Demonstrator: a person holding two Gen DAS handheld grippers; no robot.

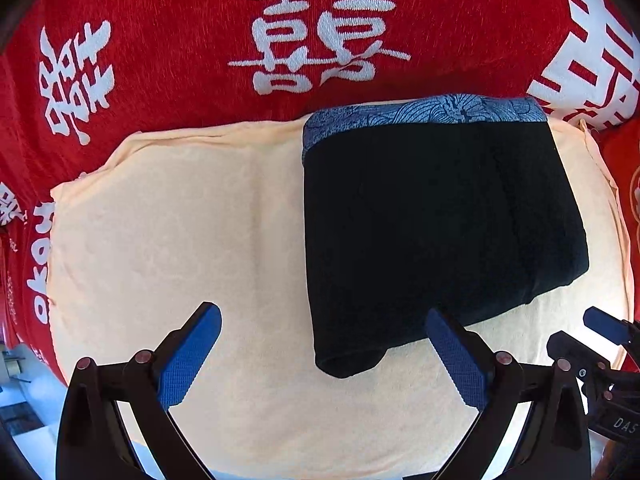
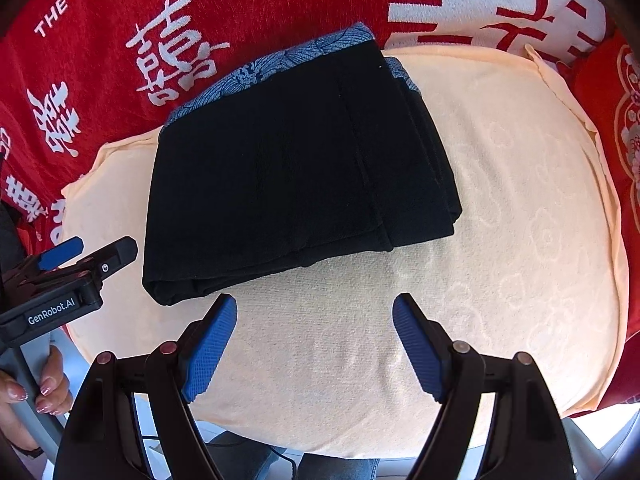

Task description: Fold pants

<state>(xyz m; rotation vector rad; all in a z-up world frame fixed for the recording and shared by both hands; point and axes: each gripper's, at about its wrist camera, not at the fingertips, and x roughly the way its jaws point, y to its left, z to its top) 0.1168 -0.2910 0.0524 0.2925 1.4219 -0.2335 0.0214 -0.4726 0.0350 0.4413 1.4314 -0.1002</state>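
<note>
Pants (image 2: 288,168) folded on towel (image 2: 500,240); fingers (image 2: 212,344) apart, clear

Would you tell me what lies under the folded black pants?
The folded black pants rest on a cream towel, itself spread over a red cloth. The towel beneath the pants is covered.

Looks like a home bedroom here: a red bedspread (image 1: 168,32) woven with white double-happiness characters, a cream towel (image 1: 168,232) laid over it, folded black pants (image 2: 280,168) on top
</note>
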